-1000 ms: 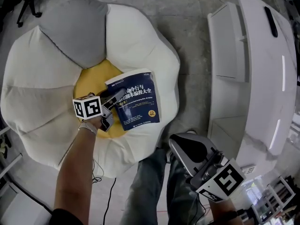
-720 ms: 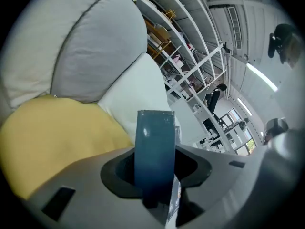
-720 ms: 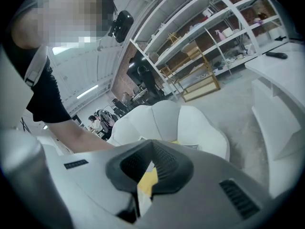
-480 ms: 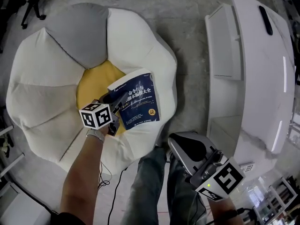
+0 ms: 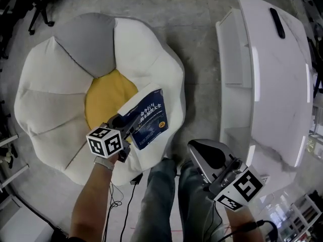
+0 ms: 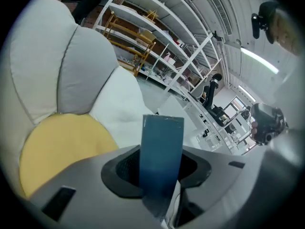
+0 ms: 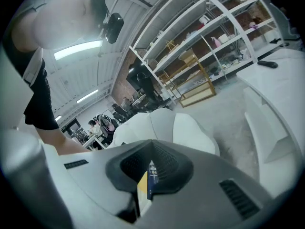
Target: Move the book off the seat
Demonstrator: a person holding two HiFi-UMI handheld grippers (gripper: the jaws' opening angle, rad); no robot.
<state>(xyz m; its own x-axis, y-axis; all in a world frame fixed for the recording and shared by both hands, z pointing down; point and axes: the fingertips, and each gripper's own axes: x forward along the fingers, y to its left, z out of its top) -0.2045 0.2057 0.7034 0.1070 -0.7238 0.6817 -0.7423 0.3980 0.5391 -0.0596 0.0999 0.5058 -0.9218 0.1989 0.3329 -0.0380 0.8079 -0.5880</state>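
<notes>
One book point(image 5: 149, 119), a dark-blue glossy paperback with pale print on the cover, is tilted above the seat's point(image 5: 55, 100) white lobe, beside the yellow middle; I cannot tell whether its far edge touches the cushion. The seat is a single soft, flower-shaped cushion with several puffy white lobes, one grey lobe point(image 5: 86, 42) and one round yellow centre point(image 5: 103, 102). It holds nothing apart from the book over it.

There are two grippers, each with one marker cube. The left gripper point(image 5: 123, 122) pinches the book by its near edge, and its own view shows the blue cover standing upright between the dark ribbed pads point(image 6: 125, 168). The right gripper point(image 5: 202, 155) hangs well apart over the person's legs. Its jaws are drawn almost together on nothing, with a thin slit between them.

One smooth white desk point(image 5: 275, 84) stands to the right with one small dark object point(image 5: 276, 22) on it
</notes>
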